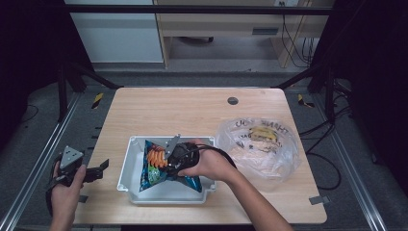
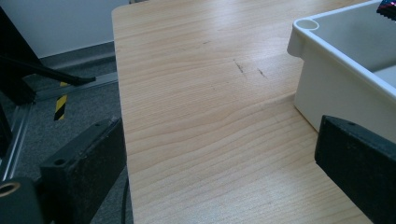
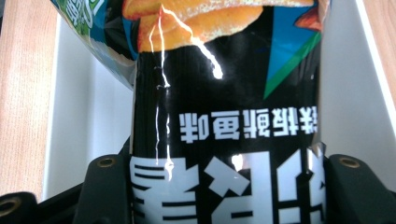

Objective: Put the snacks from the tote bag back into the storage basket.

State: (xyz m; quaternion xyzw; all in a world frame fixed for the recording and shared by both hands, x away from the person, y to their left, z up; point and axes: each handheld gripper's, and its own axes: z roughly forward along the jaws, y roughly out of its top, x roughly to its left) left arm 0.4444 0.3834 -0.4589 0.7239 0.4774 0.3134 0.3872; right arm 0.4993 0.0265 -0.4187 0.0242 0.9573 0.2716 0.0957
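In the high view, a white tray (image 1: pixel 126 166) is seen near the front edge of the wooden table (image 1: pixel 192 108), and a blue snack bag (image 1: pixel 153 168) with orange chips printed on it lies inside the tray. The right gripper (image 1: pixel 169 166) is held over the tray by the right hand (image 1: pixel 209 163), its jaws being down at the bag. To the right of the tray, just beside it, a clear plastic bag (image 1: pixel 260 144) with dark lettering and something yellow inside is spread on the table. A small dark round grommet (image 1: pixel 233 100) is set into the table farther back. The left gripper (image 1: pixel 98 171) is held by the left hand (image 1: pixel 67 185) at the table's left edge, apart from the tray, with nothing between its jaws.

In the left gripper view, the two black jaws are seen spread wide over bare table wood, and the tray's rounded white corner (image 2: pixel 303 28) stands ahead at the right.

In the right gripper view, the glossy black part of the snack bag (image 3: pixel 224 93), printed with white characters, is seen pinched between the two jaws, with the tray's white floor (image 3: pixel 84 116) behind it
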